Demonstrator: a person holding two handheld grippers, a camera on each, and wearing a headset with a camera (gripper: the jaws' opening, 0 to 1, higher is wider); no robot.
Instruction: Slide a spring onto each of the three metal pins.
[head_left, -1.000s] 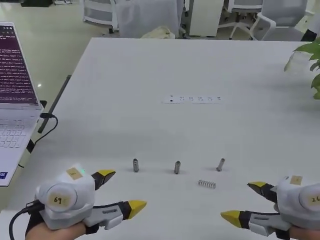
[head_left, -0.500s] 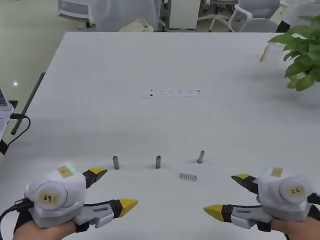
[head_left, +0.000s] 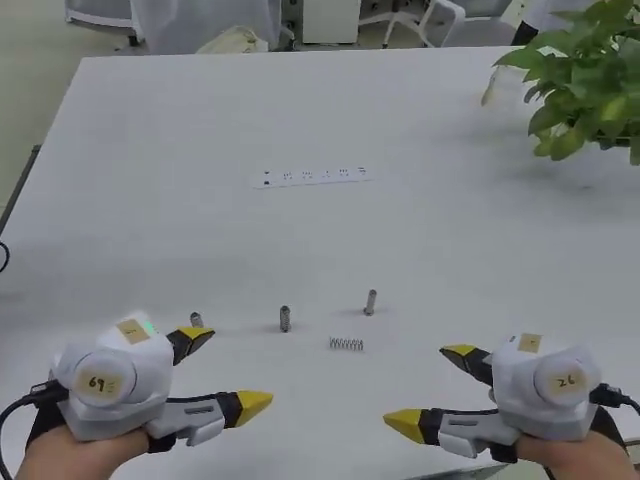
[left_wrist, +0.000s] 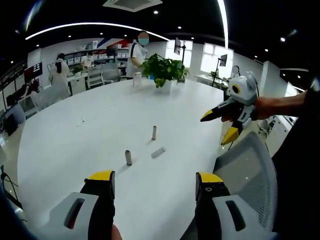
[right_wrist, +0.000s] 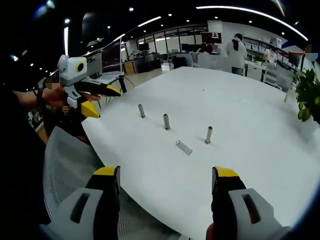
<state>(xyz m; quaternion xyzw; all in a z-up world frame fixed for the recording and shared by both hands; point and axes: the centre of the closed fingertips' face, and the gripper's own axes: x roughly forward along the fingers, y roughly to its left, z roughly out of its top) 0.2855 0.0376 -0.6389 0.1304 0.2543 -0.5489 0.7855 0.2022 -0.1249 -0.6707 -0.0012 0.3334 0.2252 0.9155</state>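
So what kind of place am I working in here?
Most likely an open-plan office: a big white meeting table with a power strip on it, office chairs beyond its far edge, and a potted plant on the right.

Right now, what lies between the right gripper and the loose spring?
Just bare table. In the head view, nothing sits between the right gripper and the spring. The right gripper view shows the same.
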